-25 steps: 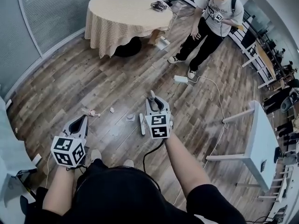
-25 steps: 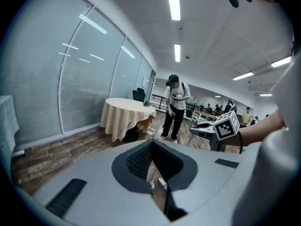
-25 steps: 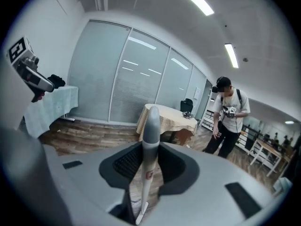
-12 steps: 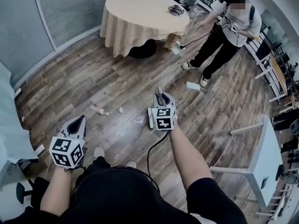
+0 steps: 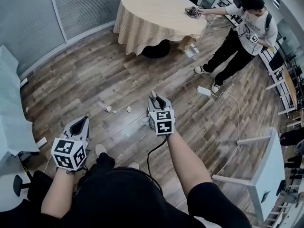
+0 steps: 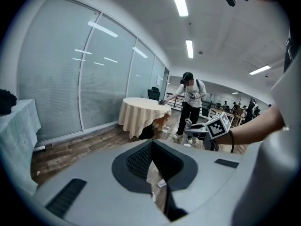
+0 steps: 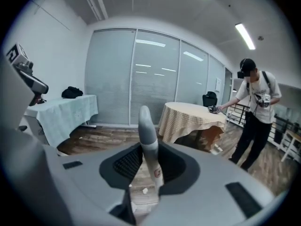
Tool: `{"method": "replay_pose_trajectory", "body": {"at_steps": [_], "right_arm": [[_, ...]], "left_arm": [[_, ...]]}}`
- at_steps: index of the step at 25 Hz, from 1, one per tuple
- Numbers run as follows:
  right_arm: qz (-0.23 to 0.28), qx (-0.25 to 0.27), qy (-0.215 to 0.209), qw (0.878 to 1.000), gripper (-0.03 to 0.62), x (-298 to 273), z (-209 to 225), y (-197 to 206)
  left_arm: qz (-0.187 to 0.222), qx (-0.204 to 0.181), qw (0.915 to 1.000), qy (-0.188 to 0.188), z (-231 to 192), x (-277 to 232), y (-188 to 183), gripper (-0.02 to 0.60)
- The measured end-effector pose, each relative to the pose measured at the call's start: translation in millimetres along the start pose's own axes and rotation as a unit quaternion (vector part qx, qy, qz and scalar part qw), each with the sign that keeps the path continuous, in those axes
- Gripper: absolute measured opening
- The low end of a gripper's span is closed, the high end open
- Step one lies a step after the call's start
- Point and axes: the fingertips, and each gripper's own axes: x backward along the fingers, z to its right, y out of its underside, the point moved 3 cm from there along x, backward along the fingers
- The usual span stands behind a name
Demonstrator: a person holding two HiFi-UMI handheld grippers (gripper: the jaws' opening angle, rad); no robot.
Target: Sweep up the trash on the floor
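Trash (image 5: 109,109) on open floor (image 5: 90,77) ahead; right claw (image 5: 158,106) tight around grey handle (image 7: 146,131), left claw (image 5: 80,124) pressed together

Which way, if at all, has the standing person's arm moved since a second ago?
Yes: toward the round table. The standing person now reaches the gadget on its edge; before, that hand hung away from the tabletop.

1. Floor (image 5: 95,75): brown wood planks, streaky grain, soft sheen.
2. Tablecloth (image 5: 156,18): woven cloth in a fine check, matt.
3. Left gripper (image 6: 151,147) and right gripper (image 7: 149,157): matt grey plastic shells with dark ribbed pads.
4. Handle (image 7: 146,131): smooth plastic, grey above and white lower down, slightly glossy.
5. Trash (image 5: 108,109): looks like crumpled pale paper scraps.
6. Wall (image 5: 80,6): glossy glass panels with fine slats.
7. Side cloth (image 5: 9,122): pale green fabric, matt.
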Motion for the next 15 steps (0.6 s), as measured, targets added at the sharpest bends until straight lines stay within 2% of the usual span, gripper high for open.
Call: {"method": "replay_pose_trajectory", "body": {"at_steps": [6,15], "right_arm": [[0.006,0.008,-0.040,0.999,0.109,2,-42,-10],[0.006,0.025,-0.078,0.997,0.109,9,-73,-15]], "left_arm": [[0.003,0.011,0.9999,-0.005,-14,1,3,-0.005],[0.012,0.015,0.9998,-0.005,-14,2,0,-0.005]]}}
